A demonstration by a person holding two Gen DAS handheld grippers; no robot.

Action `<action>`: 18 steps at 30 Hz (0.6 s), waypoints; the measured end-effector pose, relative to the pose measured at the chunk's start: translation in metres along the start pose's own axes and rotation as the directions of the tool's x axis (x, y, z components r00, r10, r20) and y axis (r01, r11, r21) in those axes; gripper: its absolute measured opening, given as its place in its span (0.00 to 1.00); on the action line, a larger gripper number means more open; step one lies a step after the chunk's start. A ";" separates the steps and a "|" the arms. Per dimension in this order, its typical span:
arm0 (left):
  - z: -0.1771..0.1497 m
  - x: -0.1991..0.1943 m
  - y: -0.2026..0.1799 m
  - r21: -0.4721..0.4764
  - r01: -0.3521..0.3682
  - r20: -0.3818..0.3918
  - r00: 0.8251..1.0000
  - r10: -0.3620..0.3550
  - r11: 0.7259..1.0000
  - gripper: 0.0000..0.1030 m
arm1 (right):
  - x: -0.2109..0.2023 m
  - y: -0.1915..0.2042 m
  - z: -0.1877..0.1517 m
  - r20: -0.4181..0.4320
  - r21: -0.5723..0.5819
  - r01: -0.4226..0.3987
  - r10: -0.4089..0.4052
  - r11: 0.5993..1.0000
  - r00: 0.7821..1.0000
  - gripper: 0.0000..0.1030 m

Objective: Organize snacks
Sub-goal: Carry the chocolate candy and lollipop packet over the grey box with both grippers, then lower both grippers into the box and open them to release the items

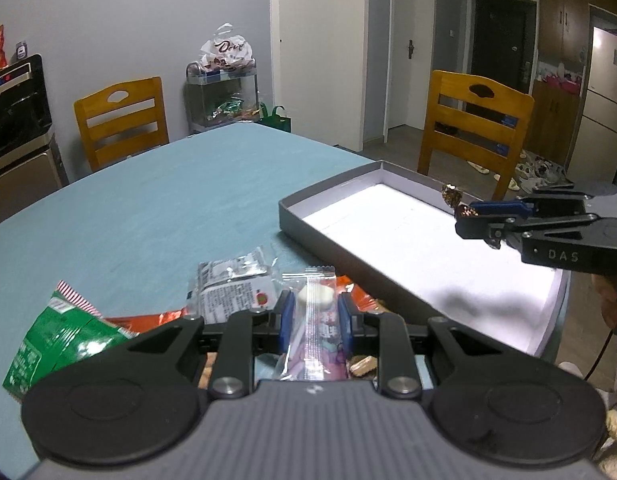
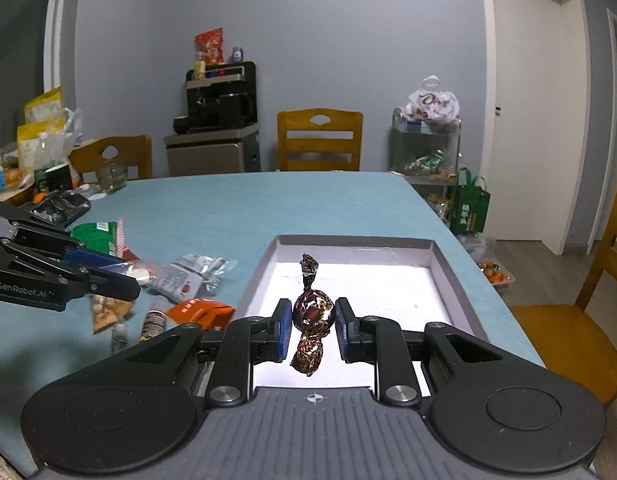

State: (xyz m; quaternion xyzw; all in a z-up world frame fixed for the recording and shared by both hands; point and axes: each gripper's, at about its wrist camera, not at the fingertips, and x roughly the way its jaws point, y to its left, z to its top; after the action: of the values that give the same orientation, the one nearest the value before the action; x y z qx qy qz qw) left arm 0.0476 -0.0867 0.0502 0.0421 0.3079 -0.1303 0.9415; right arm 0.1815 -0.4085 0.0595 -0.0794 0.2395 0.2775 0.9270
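Observation:
My left gripper (image 1: pixel 314 314) is shut on a clear-and-pink wrapped candy (image 1: pixel 314 320) above the snack pile at the table's near left; it also shows in the right wrist view (image 2: pixel 128 276). My right gripper (image 2: pixel 311 322) is shut on a brown foil-wrapped chocolate (image 2: pixel 312 312) and holds it over the grey box (image 2: pixel 448 272) with a white floor. In the left wrist view the right gripper (image 1: pixel 466 220) hangs over the box (image 1: pixel 328 200) at the right, chocolate (image 1: pixel 454 198) between its tips.
A snack pile lies left of the box: a green bag (image 1: pixel 56 336), a white packet (image 1: pixel 232 284), an orange packet (image 2: pixel 200 312), a cracker pack (image 2: pixel 106 312). Wooden chairs (image 1: pixel 474 128) stand around the blue table (image 1: pixel 168 200). A cart (image 2: pixel 428 148) holds more snacks.

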 end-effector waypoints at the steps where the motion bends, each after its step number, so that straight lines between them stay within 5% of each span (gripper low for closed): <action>1: 0.002 0.002 -0.002 0.002 0.001 0.000 1.000 -0.001 1.000 0.20 | 0.001 -0.001 0.000 -0.001 0.004 0.001 -0.001 1.000 1.000 0.24; 18: 0.074 0.058 -0.039 0.081 0.043 0.066 0.997 -0.049 0.996 0.21 | 0.018 -0.033 0.008 -0.027 0.058 0.057 -0.055 0.997 0.998 0.24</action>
State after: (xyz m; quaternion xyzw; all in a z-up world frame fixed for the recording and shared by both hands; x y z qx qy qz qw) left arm 0.1237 -0.1489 0.0755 0.0678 0.2713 -0.1655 0.9458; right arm 0.2165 -0.4253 0.0583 -0.0625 0.2571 0.2433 0.9332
